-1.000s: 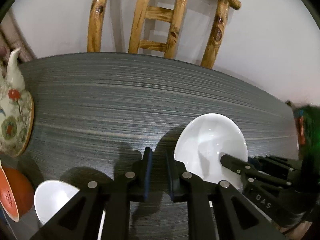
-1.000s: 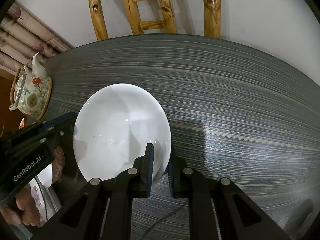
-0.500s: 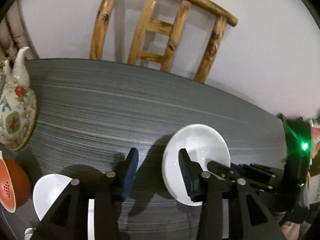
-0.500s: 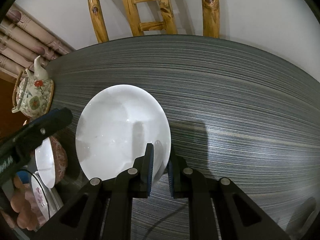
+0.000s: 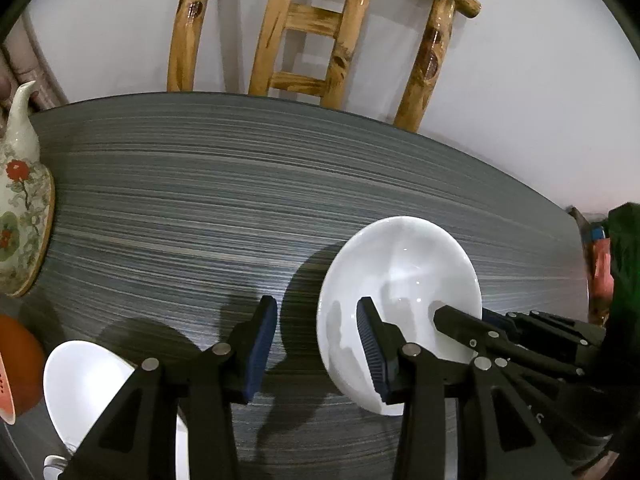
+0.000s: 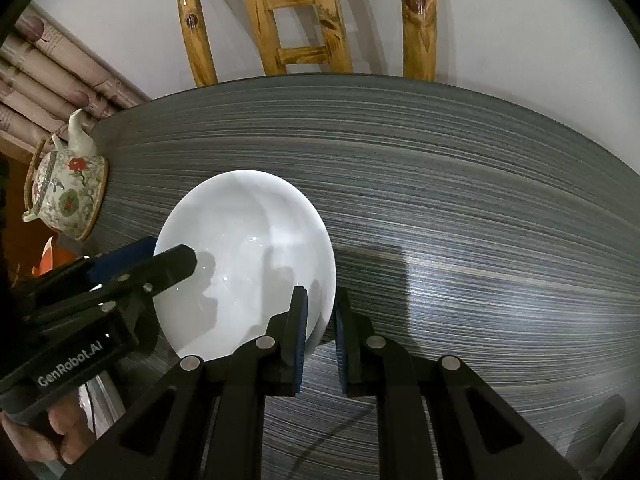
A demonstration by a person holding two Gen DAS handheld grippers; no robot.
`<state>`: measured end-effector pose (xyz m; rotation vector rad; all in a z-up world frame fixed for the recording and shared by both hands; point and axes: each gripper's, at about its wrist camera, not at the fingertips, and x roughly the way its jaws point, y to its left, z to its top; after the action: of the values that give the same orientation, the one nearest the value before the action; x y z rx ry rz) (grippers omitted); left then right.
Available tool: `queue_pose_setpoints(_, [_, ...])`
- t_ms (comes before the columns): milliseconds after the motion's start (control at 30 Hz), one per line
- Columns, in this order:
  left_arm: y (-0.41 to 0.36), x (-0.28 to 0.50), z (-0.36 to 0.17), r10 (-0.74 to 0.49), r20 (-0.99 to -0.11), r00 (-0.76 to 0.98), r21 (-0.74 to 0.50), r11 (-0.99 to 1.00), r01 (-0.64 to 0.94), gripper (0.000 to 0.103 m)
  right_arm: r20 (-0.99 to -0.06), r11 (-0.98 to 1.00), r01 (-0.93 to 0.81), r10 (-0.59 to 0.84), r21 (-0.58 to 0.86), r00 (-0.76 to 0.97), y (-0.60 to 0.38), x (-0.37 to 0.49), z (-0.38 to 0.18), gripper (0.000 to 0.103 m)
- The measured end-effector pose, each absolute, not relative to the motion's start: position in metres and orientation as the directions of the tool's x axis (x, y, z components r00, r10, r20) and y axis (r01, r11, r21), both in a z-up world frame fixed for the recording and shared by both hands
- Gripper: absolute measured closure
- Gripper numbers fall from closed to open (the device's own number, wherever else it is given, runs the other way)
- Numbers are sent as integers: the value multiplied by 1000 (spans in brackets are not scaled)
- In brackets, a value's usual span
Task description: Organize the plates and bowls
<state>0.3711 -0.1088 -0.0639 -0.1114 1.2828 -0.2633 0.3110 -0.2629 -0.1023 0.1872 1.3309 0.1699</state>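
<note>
A plain white bowl [image 5: 404,276] [image 6: 248,240] is over the grey striped table [image 5: 200,200]. My right gripper [image 6: 320,300] [image 5: 468,316] is shut on the bowl's right rim, one pad inside and one outside. My left gripper [image 5: 316,312] [image 6: 164,250] straddles the opposite rim, with one finger inside the bowl and one outside. Its jaws are closing, and the pads stand apart from the rim. A second white bowl [image 5: 84,380] sits at the lower left, partly hidden behind the left gripper's body.
A flowered teapot [image 5: 20,208] [image 6: 64,196] stands at the table's left edge, with an orange bowl [image 5: 16,360] in front of it. A wooden chair [image 5: 316,40] stands behind the far edge. A person's hand [image 6: 40,436] holds the left gripper.
The left gripper went from nearly shut to open and shifted right, so that it now straddles the bowl's rim. The right gripper and the bowl kept still.
</note>
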Motion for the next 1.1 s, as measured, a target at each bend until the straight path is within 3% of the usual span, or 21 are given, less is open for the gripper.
queue_pose_setpoints(33, [-111,371,-66,-256,-932,255,-228,964,133,73,-946,973,-14,227,230,232,-263,311,-102,91])
queue_pose_setpoints(67, [-111,371,-68,-260,-932,251,-234,964,130,89,-946,974,-14,225,228,235,-264,311,-101,91])
queue_pose_setpoints(167, [-113,369,-75,-268,-935,233,-246,962,123,97,-946,974,-17,223,226,236,-263,310,-101,92])
queue_pose_setpoints(1100, [-102,312,-38,-274,-930,244,-228,953,200,97,-950,980,-25,199,199,240,-253,263,-70,93])
